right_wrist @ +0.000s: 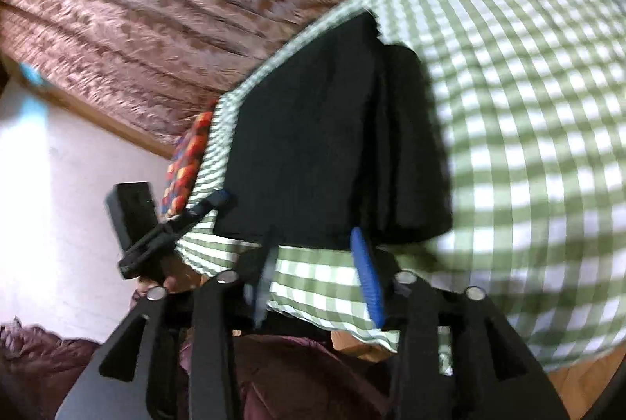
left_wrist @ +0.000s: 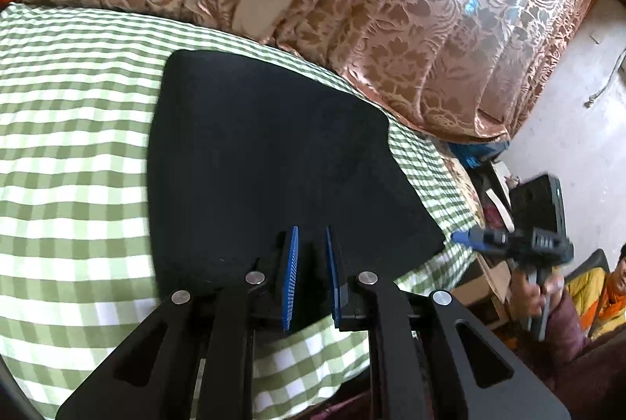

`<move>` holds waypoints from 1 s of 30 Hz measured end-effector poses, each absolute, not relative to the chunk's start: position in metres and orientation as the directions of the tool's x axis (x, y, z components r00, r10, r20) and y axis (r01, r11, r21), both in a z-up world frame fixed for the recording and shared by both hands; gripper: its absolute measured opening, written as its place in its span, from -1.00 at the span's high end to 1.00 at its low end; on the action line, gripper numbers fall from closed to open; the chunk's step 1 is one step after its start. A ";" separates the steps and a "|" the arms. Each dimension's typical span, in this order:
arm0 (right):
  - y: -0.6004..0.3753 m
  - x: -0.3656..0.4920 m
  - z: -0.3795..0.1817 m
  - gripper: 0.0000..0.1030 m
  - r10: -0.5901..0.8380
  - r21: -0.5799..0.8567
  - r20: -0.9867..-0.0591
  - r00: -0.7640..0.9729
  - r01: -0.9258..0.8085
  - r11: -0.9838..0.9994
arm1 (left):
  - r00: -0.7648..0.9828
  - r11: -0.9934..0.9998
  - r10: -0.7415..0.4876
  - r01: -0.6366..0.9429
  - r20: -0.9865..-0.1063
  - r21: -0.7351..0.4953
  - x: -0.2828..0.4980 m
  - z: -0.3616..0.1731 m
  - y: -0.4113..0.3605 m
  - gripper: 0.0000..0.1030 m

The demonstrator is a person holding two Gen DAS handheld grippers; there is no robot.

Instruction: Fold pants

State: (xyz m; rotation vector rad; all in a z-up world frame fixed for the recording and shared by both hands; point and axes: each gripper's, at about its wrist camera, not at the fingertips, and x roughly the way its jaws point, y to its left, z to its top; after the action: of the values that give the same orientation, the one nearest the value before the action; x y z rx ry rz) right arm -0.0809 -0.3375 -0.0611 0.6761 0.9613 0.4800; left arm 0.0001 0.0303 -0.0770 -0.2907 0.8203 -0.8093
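We've got a green-and-white checked cloth (left_wrist: 70,154) covering the whole work surface, with a shiny brown floral-patterned curtain (left_wrist: 411,29) hanging right behind it. The black folded fabric pants (left_wrist: 270,162) lie flat on the checked cloth as a compact block near its corner, with a second folded layer showing along one side in the right wrist view. Our left gripper (left_wrist: 312,277) hovers over the near edge of the pants, blue pads parted a little, nothing between them. Our right gripper (right_wrist: 317,279) is spread wider, also empty, just short of the pants' edge.
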 end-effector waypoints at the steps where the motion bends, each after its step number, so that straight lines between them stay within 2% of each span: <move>1: -0.338 -0.079 -0.065 0.22 0.644 0.722 -0.575 0.504 -0.059 0.690 | 0.418 0.676 -0.734 0.526 -0.535 -0.517 0.000 -0.076 0.031 0.77; 3: -0.338 -0.073 -0.071 0.29 0.648 0.744 -0.558 0.517 -0.034 0.668 | 0.428 0.682 -0.728 0.531 -0.536 -0.503 -0.002 -0.074 0.033 0.77; 4: -0.341 -0.073 -0.074 0.49 0.640 0.737 -0.564 0.521 -0.031 0.675 | 0.433 0.688 -0.722 0.533 -0.539 -0.492 -0.003 -0.074 0.032 0.77; 5: -0.339 -0.071 -0.075 0.60 0.627 0.723 -0.578 0.522 -0.029 0.690 | 0.439 0.693 -0.716 0.535 -0.542 -0.483 -0.003 -0.073 0.033 0.77; 6: -0.337 -0.069 -0.074 0.82 0.621 0.714 -0.584 0.523 -0.033 0.699 | 0.445 0.697 -0.713 0.539 -0.543 -0.473 -0.005 -0.073 0.033 0.77; 7: -0.336 -0.068 -0.072 0.87 0.611 0.701 -0.591 0.527 -0.039 0.712 | 0.446 0.697 -0.712 0.543 -0.541 -0.469 -0.005 -0.072 0.033 0.77; 10: -0.335 -0.077 -0.052 0.89 0.591 0.670 -0.575 0.566 -0.088 0.737 | 0.455 0.694 -0.714 0.554 -0.532 -0.459 -0.008 -0.070 0.033 0.77; 12: -0.336 -0.081 -0.047 0.90 0.540 0.607 -0.620 0.570 -0.089 0.790 | 0.454 0.681 -0.728 0.566 -0.514 -0.464 -0.011 -0.066 0.034 0.77; 14: -0.341 -0.075 -0.066 0.90 0.508 0.581 -0.673 0.538 -0.042 0.813 | 0.445 0.686 -0.721 0.565 -0.532 -0.459 -0.011 -0.067 0.033 0.77; 17: -0.348 -0.066 -0.096 0.90 0.516 0.605 -0.678 0.523 -0.001 0.796 | 0.388 0.681 -0.720 0.558 -0.576 -0.475 -0.010 -0.087 0.028 0.77; 20: -0.350 -0.067 -0.096 0.89 0.537 0.626 -0.657 0.529 -0.015 0.780 | 0.367 0.665 -0.738 0.534 -0.566 -0.521 -0.010 -0.097 0.029 0.77; 23: -0.343 -0.069 -0.079 0.82 0.526 0.588 -0.672 0.522 -0.056 0.807 | 0.394 0.675 -0.730 0.547 -0.559 -0.496 -0.014 -0.089 0.030 0.77; 24: -0.342 -0.069 -0.070 0.67 0.529 0.584 -0.666 0.526 -0.074 0.808 | 0.405 0.679 -0.725 0.551 -0.557 -0.484 -0.015 -0.085 0.030 0.77; 25: -0.342 -0.070 -0.062 0.38 0.520 0.577 -0.662 0.540 -0.076 0.813 | 0.416 0.686 -0.719 0.554 -0.557 -0.472 -0.014 -0.082 0.029 0.77; 26: -0.340 -0.072 -0.048 0.22 0.487 0.551 -0.654 0.580 -0.077 0.831 | 0.431 0.693 -0.712 0.556 -0.555 -0.458 -0.015 -0.078 0.029 0.77; 30: -0.318 -0.052 -0.010 0.18 0.496 0.538 -0.565 0.659 -0.161 0.827 | 0.508 0.743 -0.656 0.567 -0.559 -0.356 -0.016 -0.065 0.021 0.77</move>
State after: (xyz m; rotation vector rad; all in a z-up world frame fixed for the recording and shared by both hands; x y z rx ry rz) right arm -0.0522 -0.3178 -0.0096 0.4735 0.7671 0.3876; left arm -0.0160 0.0213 -0.0646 -0.1331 0.7300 -0.7395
